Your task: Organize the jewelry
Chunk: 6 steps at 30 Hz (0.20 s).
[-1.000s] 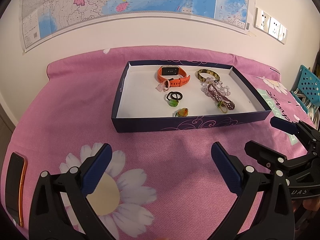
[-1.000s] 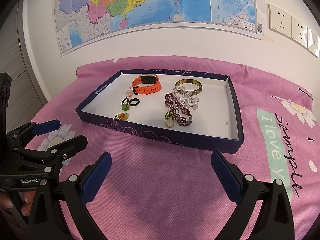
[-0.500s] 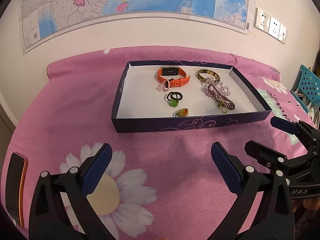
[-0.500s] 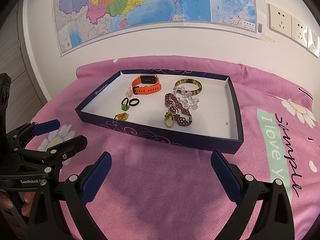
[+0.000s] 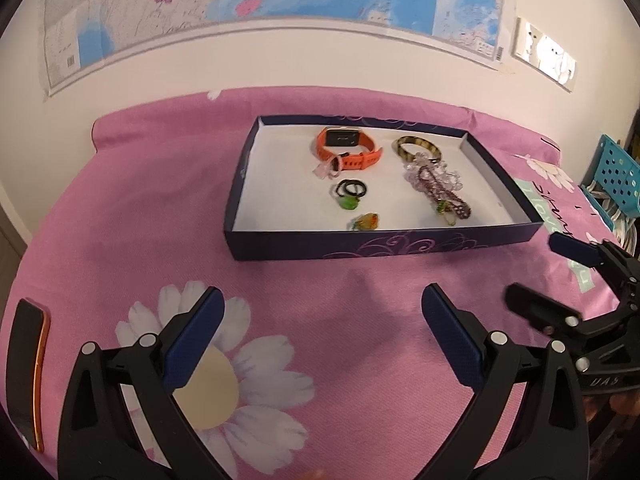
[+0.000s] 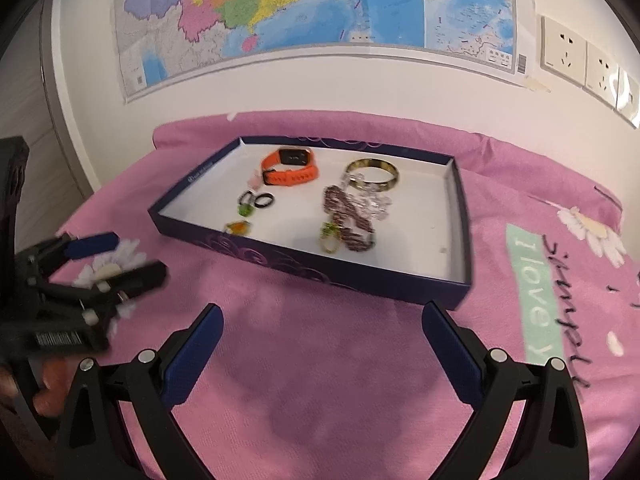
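We held our left gripper [image 5: 320,332] and right gripper [image 6: 320,344] above the pink bedspread [image 5: 140,200], jaws wide apart and gripping nothing. The navy tray [image 5: 384,245] lay just ahead, holding an orange smartwatch [image 5: 344,148], a tortoiseshell bangle [image 5: 418,147], beaded bracelets [image 5: 440,188] and black rings [image 5: 352,189].

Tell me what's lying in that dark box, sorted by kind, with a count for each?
In the box:
Watch: 1, orange
Bangle: 1, mottled brown
Beaded bracelets: 2, one clear and one purple, tangled together
Black rings: 2
Small coloured pieces: about 4, pink, green, amber, and a green-gold one by the purple beads
Total: about 10
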Tool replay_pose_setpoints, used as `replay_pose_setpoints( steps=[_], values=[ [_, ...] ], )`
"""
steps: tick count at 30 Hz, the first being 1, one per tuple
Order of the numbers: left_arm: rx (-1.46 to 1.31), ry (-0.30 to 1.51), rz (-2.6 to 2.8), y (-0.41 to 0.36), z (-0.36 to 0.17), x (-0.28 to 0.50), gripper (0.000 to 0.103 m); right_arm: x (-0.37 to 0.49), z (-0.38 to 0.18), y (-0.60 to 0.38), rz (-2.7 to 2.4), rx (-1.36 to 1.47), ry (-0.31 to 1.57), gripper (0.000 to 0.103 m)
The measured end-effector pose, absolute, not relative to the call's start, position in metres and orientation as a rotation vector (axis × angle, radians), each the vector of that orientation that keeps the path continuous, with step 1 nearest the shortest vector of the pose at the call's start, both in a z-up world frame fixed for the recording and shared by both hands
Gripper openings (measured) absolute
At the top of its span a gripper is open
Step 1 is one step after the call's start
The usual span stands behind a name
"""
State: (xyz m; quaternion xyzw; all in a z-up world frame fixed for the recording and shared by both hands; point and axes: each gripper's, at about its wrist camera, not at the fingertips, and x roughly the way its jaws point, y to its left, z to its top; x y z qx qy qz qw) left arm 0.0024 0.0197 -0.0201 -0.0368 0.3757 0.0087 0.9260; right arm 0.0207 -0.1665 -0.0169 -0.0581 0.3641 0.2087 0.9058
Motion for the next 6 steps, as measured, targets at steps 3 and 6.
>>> replay_pose_setpoints(
  steps=[3, 6],
  values=[
    [-0.096, 0.776, 0.024, 0.032, -0.019, 0.003, 0.097, 0.029, -0.015, -0.194, 0.379, -0.164, 0.762, 0.096],
    [-0.089, 0.770, 0.048, 0.045, -0.016, 0.002, 0.097, 0.047, -0.020, -0.237, 0.288, -0.183, 0.804, 0.096]
  ],
)
